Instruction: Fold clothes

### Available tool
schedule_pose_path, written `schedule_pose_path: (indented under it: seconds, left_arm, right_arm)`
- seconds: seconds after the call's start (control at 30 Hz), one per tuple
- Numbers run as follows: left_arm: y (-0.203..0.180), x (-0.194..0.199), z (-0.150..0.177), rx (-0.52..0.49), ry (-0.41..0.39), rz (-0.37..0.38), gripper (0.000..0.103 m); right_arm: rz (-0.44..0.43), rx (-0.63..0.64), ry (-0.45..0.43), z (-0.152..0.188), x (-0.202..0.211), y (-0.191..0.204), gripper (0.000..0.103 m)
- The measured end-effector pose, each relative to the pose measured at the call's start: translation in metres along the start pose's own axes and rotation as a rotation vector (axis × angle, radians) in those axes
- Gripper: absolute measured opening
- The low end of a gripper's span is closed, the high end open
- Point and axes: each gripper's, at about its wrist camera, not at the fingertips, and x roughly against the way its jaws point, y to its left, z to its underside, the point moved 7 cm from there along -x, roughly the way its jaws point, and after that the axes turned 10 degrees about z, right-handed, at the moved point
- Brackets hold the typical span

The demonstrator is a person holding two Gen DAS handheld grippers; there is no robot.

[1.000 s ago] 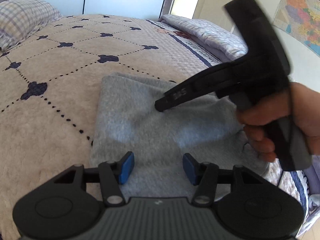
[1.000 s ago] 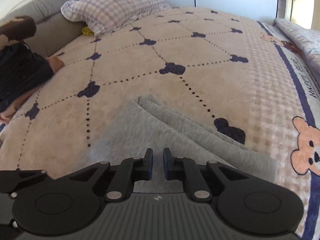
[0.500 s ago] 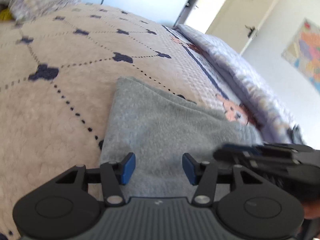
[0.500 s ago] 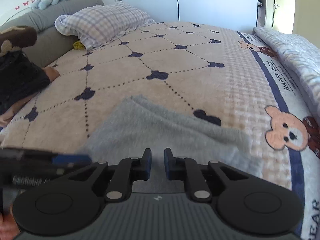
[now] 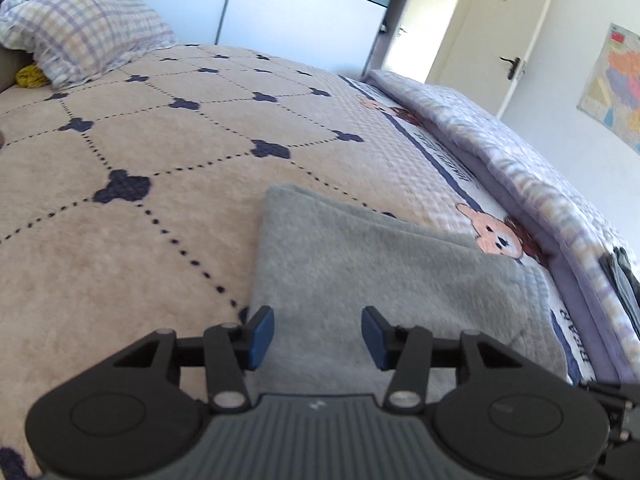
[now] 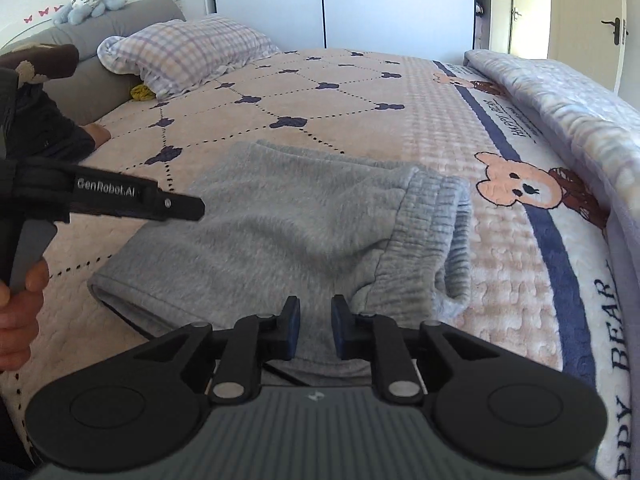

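A grey fleece garment (image 5: 360,272) lies folded into a flat rectangle on the beige bed cover (image 5: 140,240). In the right wrist view the garment (image 6: 280,232) shows its ribbed band (image 6: 416,240) bunched at its right side. My left gripper (image 5: 318,338) hovers open over the garment's near left edge, with nothing between its blue pads. In the right wrist view the left gripper (image 6: 196,209) points across the garment's left part, held by a hand (image 6: 20,296). My right gripper (image 6: 315,328) hangs over the near edge, its jaws almost together and holding nothing.
A plaid pillow (image 6: 192,52) and a yellow item (image 6: 142,92) lie by the grey headboard (image 6: 120,24). Dark clothes (image 6: 44,132) are piled at the left. A rolled quilt (image 5: 500,152) runs along the bed's right side. A map (image 5: 612,80) hangs on the wall.
The right gripper, which rested on top of the garment, has drawn back to its near edge. The left gripper has swung and lifted, staying open. The garment has stayed folded.
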Motion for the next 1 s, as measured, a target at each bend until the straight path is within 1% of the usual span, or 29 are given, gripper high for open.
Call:
schedule_pose_path:
  seconds: [0.03,0.13,0.2,0.27,0.3,0.37,0.43,0.6,0.7,0.77,0.87,0.93,1.0]
  left_arm:
    - [0.004,-0.002,0.002,0.012,0.016,-0.016,0.051]
    - [0.006,-0.006,0.01,-0.012,0.068,-0.085,0.051]
    - [0.003,-0.007,0.016,-0.064,0.092,-0.128,0.055]
    - [0.005,-0.002,0.018,-0.074,0.094,-0.151,0.065]
    - [0.009,-0.001,0.019,-0.056,0.1,-0.154,0.067]
    - [0.016,0.001,0.022,0.005,0.111,-0.136,0.068]
    - [0.017,0.005,0.023,0.022,0.11,-0.129,0.068]
    - [0.003,0.02,0.018,-0.086,0.066,-0.155,0.068]
    - [-0.001,0.021,0.018,-0.122,0.069,-0.161,0.068]
    - [-0.002,0.021,0.019,-0.126,0.076,-0.163,0.068]
    - [-0.005,0.025,0.018,-0.133,0.052,-0.135,0.07]
    - [-0.01,0.026,0.018,-0.168,0.038,-0.13,0.072]
    - [-0.013,0.022,0.02,-0.203,0.055,-0.139,0.072]
  right_arm:
    - [-0.001,-0.002,-0.006,0.005,0.0,0.0,0.017]
    - [0.008,-0.003,-0.038,0.017,-0.005,0.0,0.017]
    - [0.017,-0.018,-0.042,0.018,-0.003,0.0,0.017]
    - [0.01,-0.045,-0.033,0.018,0.0,-0.001,0.017]
    - [0.004,-0.06,-0.029,0.019,0.001,-0.003,0.017]
    - [-0.006,-0.084,-0.023,0.02,0.004,-0.005,0.017]
    - [-0.011,-0.097,-0.019,0.021,0.006,-0.005,0.017]
    - [-0.018,-0.151,-0.01,0.02,0.012,-0.008,0.017]
    - [0.004,-0.138,-0.007,0.021,0.02,-0.004,0.017]
    - [0.018,-0.119,0.005,0.024,0.022,-0.002,0.017]
    - [0.021,-0.122,0.032,0.025,0.021,-0.003,0.017]
    - [0.017,-0.131,0.038,0.025,0.02,-0.004,0.017]
    - [0.012,-0.14,0.038,0.026,0.019,-0.005,0.017]
